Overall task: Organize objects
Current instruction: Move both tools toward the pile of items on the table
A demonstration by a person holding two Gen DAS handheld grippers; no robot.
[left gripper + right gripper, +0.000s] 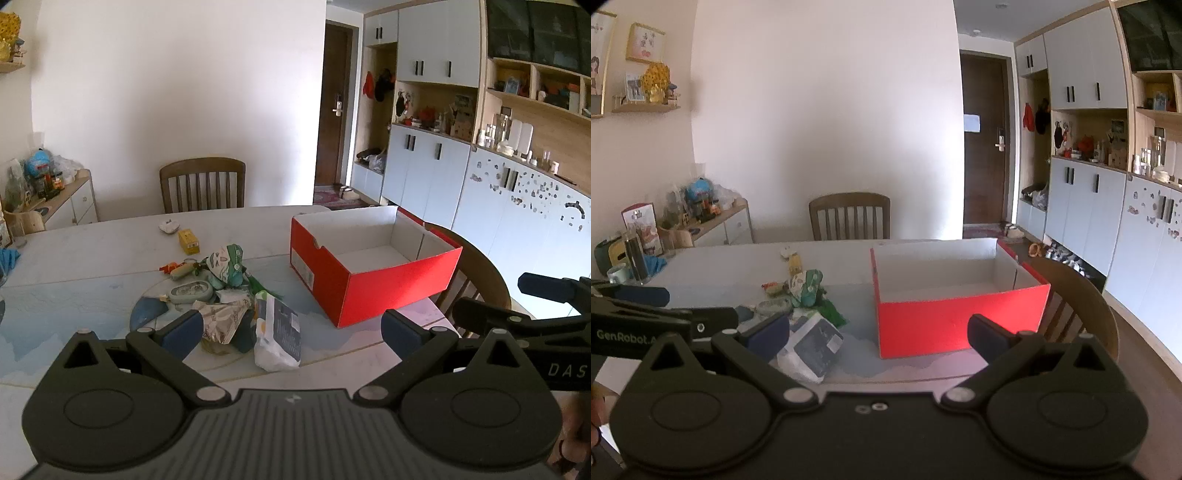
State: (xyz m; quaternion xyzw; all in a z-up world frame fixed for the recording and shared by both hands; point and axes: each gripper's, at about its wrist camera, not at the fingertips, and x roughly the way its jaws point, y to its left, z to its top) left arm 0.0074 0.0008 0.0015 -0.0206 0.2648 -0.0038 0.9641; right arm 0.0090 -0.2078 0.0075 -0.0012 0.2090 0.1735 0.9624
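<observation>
An open red box (373,291) with a white, empty inside stands on the table's right side; it also shows in the right wrist view (956,321). A pile of small items (221,291) lies left of it: a white and dark packet (279,334), a crumpled paper bag (221,319), a green patterned pouch (225,264), a yellow box (188,242). My left gripper (291,330) is open above the table, in front of the pile. My right gripper (877,334) is open, in front of the box and the packet (812,347).
The table (92,266) has a pale blue patterned top. A wooden chair (202,184) stands at its far side and another (1082,310) at its right, behind the box. A sideboard (70,203) with clutter is at the left, cabinets (424,170) at the right.
</observation>
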